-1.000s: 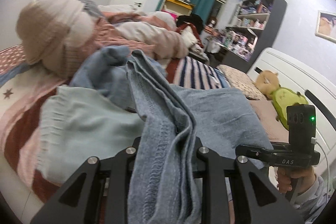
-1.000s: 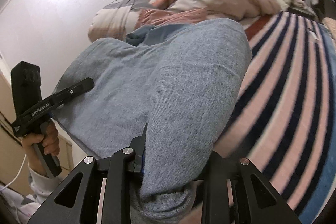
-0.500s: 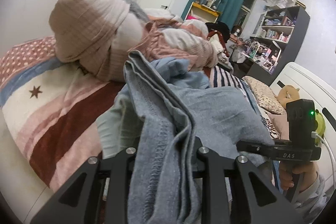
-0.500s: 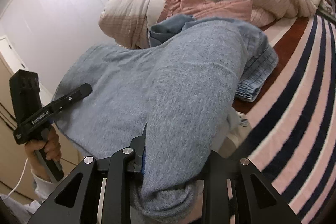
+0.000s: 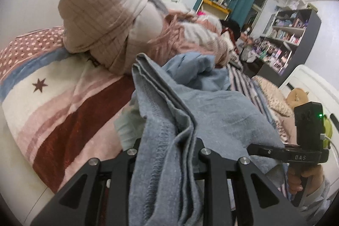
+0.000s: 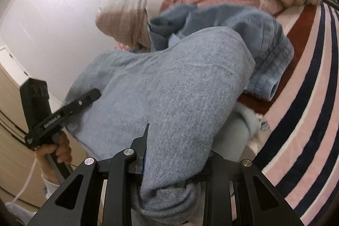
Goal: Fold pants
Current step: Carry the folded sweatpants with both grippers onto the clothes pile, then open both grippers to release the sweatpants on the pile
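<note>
A: What risk is seen from here?

B: The grey-blue knit pants [image 5: 211, 107] are held up in the air between the two tools, and several stacked layers are pinched at the hem end. A layer could be slipped out of the left tongs [image 5: 167, 154] if the cloth is pulled taut, and the stacked edges would then be knocked out of line. The hanging middle could also be dragged across the crumpled blue garment [image 6: 264, 52] lying on the striped blanket [image 6: 307, 99], so that garment might be caught up in the fold.

A: How are the tongs set?

B: Both are clenched on the pants. The left tongs are closed over the seamed edge, which runs straight out from between them. The right tongs [image 6: 173, 164] are closed on a rounded bunch of the same fabric, which drapes over and partly hides them.

A: And where are the pants otherwise?

B: They are spanned from one tool to the other, above the near edge of the bed, in front of the heaped pink quilt [image 5: 101, 12].
</note>
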Motion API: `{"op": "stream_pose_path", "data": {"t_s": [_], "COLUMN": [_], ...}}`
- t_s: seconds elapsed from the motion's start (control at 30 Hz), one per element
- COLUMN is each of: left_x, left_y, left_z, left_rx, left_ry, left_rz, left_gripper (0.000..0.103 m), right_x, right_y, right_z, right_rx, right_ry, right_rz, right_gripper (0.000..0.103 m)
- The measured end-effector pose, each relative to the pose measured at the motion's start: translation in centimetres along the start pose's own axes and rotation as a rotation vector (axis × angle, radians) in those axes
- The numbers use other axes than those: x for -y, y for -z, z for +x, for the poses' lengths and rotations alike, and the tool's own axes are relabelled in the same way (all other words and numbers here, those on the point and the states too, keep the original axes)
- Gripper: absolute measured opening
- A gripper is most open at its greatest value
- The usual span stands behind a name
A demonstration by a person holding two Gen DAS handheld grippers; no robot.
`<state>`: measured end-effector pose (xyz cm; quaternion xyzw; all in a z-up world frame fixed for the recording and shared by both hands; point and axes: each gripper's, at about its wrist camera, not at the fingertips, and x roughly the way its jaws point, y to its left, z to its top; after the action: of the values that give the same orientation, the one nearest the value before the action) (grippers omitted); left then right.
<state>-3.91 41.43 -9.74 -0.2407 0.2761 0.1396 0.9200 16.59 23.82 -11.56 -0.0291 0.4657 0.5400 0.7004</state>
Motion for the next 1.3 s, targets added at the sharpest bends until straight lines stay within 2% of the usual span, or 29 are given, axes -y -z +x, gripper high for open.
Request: {"op": "stream_pose_path", "data": {"t_s": [0.1, 0.23, 0.33, 0.5, 0.63, 0.73, 0.8, 0.87, 0.93, 1.3], "left_x": [-0.6, -0.3, 0.2, -0.7, -0.8, -0.5, -0.4, -0.2, -0.1, 2.3], "left_y": [1.0, 1.4, 1.3, 0.7, 0.7, 0.6, 0.5, 0.3, 0.1, 0.3], "left_z": [1.0, 1.0, 1.3, 2.3, 2.6, 2.0, 1.2, 0.3, -0.4, -3.4], "left_rx": [-0.034, -0.040, -0.040, -0.043, -0.054, -0.051, -0.035, -0.016, -0.002, 0.034], "left_ry": [0.000, 0.024, 0.013, -0.037, -0.039, -0.048, -0.059, -0.082, -0.107, -0.193], "left_rz": [-0.016, -0.019, -0.001, -0.022, -0.023, -0.012, -0.012, 0.004, 0.017, 0.082], "left_gripper": [0.022, 0.023, 0.023, 0.024, 0.028, 0.032, 0.034, 0.037, 0.048, 0.057], "right_x": [0.4, 0.8, 0.4, 0.2, 0.7, 1.2, 1.1, 0.8, 0.5, -1.1], "right_y": [1.0, 2.0, 2.4, 0.8, 0.7, 0.9, 0.9, 0.9, 0.9, 2.5], "right_z": [0.9, 0.2, -0.6, 0.9, 1.5, 0.9, 0.4, -0.3, -1.3, -3.9], "right_rx": [-0.015, -0.012, 0.001, 0.008, 0.003, 0.000, -0.002, 0.010, 0.019, 0.057], "right_ry": [0.005, 0.005, 0.019, 0.067, 0.074, 0.056, 0.077, 0.100, 0.116, 0.184], "right_rz": [0.018, 0.056, 0.051, 0.027, 0.030, 0.053, 0.048, 0.036, 0.017, -0.044], "right_gripper": [0.022, 0.022, 0.022, 0.022, 0.023, 0.028, 0.040, 0.040, 0.040, 0.049]}}
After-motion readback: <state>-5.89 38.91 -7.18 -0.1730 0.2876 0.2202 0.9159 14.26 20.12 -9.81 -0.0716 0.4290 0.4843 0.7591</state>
